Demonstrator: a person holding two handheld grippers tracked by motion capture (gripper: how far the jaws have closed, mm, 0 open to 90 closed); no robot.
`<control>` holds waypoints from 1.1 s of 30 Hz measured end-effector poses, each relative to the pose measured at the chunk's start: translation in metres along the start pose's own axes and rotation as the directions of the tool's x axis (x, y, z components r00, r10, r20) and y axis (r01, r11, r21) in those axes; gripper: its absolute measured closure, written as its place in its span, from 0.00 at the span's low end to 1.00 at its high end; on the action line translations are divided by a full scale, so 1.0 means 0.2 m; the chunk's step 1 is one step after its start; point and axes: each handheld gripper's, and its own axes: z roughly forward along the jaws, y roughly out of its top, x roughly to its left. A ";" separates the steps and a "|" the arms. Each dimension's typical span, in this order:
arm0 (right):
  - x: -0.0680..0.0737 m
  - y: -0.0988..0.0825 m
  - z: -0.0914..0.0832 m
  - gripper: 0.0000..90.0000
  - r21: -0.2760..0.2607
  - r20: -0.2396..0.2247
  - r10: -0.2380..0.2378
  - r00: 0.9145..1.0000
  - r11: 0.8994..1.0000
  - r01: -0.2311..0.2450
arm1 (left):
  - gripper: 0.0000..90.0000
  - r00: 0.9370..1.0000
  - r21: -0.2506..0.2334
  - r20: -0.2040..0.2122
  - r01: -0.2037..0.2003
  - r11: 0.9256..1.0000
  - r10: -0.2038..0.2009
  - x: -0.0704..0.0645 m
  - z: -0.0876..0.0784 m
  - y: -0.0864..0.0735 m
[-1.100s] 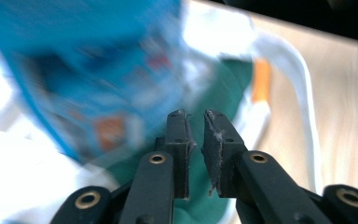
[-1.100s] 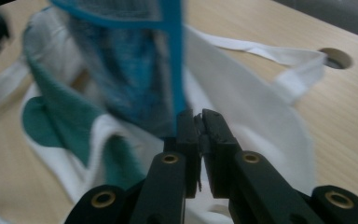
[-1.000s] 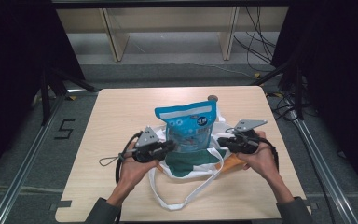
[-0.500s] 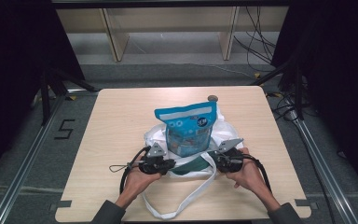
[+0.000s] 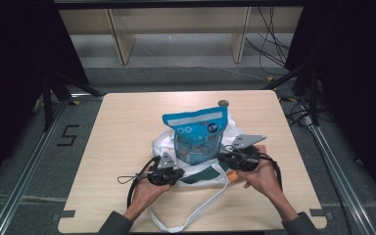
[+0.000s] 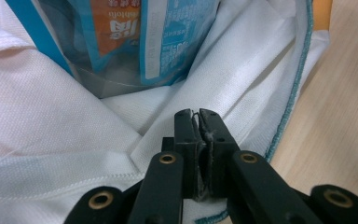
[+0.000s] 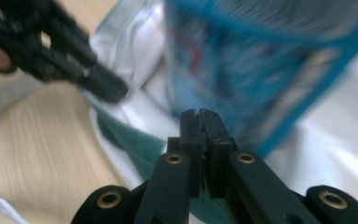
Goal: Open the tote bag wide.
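My left gripper [image 6: 196, 114] pinches the white bag's [image 5: 164, 144] near rim; the blue pouch [image 5: 196, 134] stands inside, mid-table. My right gripper [image 7: 200, 114] has its jaws pressed together, whether on cloth I cannot tell. I'd judge even, level pulling keeps the pouch upright.

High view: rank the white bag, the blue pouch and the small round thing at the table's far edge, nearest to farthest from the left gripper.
1. White bag: right at the left gripper, which touches its near-left edge.
2. Blue pouch: upright in the bag, just beyond.
3. Small round thing: far edge, behind the pouch.
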 end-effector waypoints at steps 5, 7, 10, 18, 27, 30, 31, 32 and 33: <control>0.05 -0.08 0.07 1.00 0.089 -0.009 -0.030 0.999 0.996 0.031 | 0.93 1.000 -0.016 0.003 0.011 1.000 -0.011 0.01 -0.01 0.01; 0.11 -0.17 0.13 1.00 0.158 -0.007 -0.054 0.998 0.986 0.055 | 0.92 1.000 -0.029 0.016 0.010 1.000 -0.010 0.02 -0.01 0.01; 0.09 -0.29 0.23 1.00 0.207 -0.045 -0.010 0.999 0.978 0.019 | 0.92 1.000 -0.025 -0.006 0.008 1.000 -0.008 0.02 0.00 0.00; 0.07 -0.28 0.23 1.00 0.219 0.024 0.043 0.999 0.975 -0.047 | 0.95 0.999 -0.042 -0.043 0.005 0.999 -0.006 0.04 0.04 0.00; 0.03 -0.26 0.28 1.00 0.179 0.019 0.003 1.000 0.984 -0.006 | 0.95 0.996 -0.067 -0.092 -0.007 0.998 0.001 0.06 0.07 0.02; 0.01 -0.24 0.30 1.00 0.176 0.029 -0.002 1.000 0.984 -0.003 | 0.95 0.995 -0.081 -0.101 0.007 0.997 -0.015 0.07 0.07 0.03; 0.00 -0.24 0.31 1.00 0.158 0.022 0.001 1.000 0.987 -0.004 | 0.94 0.995 -0.074 -0.096 -0.002 0.997 -0.005 0.08 0.07 0.03; 0.00 -0.24 0.30 1.00 0.160 0.019 0.002 1.000 0.987 -0.005 | 0.93 0.995 -0.106 -0.088 0.034 0.994 -0.043 0.07 0.08 0.03; 0.00 -0.24 0.30 1.00 0.159 0.025 0.005 1.000 0.987 -0.009 | 0.92 0.995 -0.094 -0.095 -0.008 0.996 -0.001 0.09 0.06 0.03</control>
